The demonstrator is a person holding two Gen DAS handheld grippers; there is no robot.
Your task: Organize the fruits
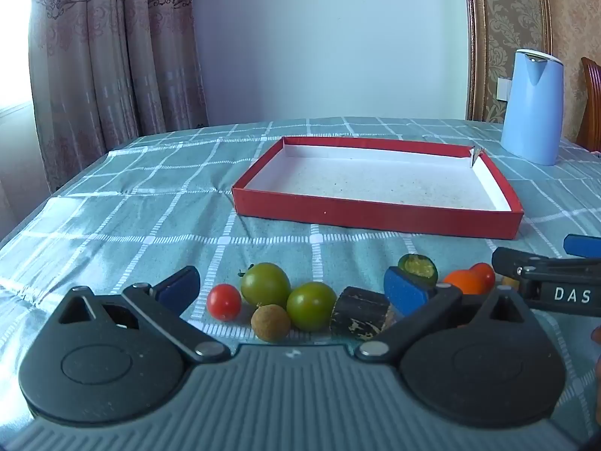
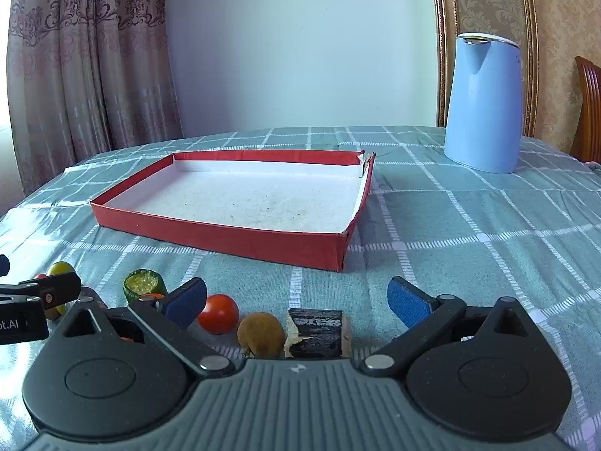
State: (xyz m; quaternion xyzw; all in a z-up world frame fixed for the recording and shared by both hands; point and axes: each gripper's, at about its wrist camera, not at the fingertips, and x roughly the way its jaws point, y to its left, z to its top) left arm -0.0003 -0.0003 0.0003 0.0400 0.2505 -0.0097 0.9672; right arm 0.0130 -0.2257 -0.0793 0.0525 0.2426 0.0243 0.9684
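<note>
A shallow red box [image 1: 375, 216] [image 2: 233, 238] with a white inside lies on the checked tablecloth, with nothing in it. In front of it the fruits lie in a row. In the left wrist view I see a red cherry tomato [image 1: 224, 301], two green tomatoes [image 1: 265, 285] [image 1: 311, 305], a brown longan [image 1: 270, 322], a dark sugarcane piece [image 1: 360, 315], a cut green fruit [image 1: 417, 267] and orange and red tomatoes [image 1: 465, 281]. My left gripper [image 1: 293, 289] stands open above them. My right gripper [image 2: 296, 300] is open over a red tomato [image 2: 218, 314], a longan [image 2: 260, 334] and a dark piece [image 2: 319, 332].
A light blue kettle [image 1: 532, 107] [image 2: 482, 103] stands at the back right of the table. A wooden chair [image 2: 588, 109] is behind it, and curtains [image 1: 112, 56] hang at the left. The other gripper shows at each view's side edge.
</note>
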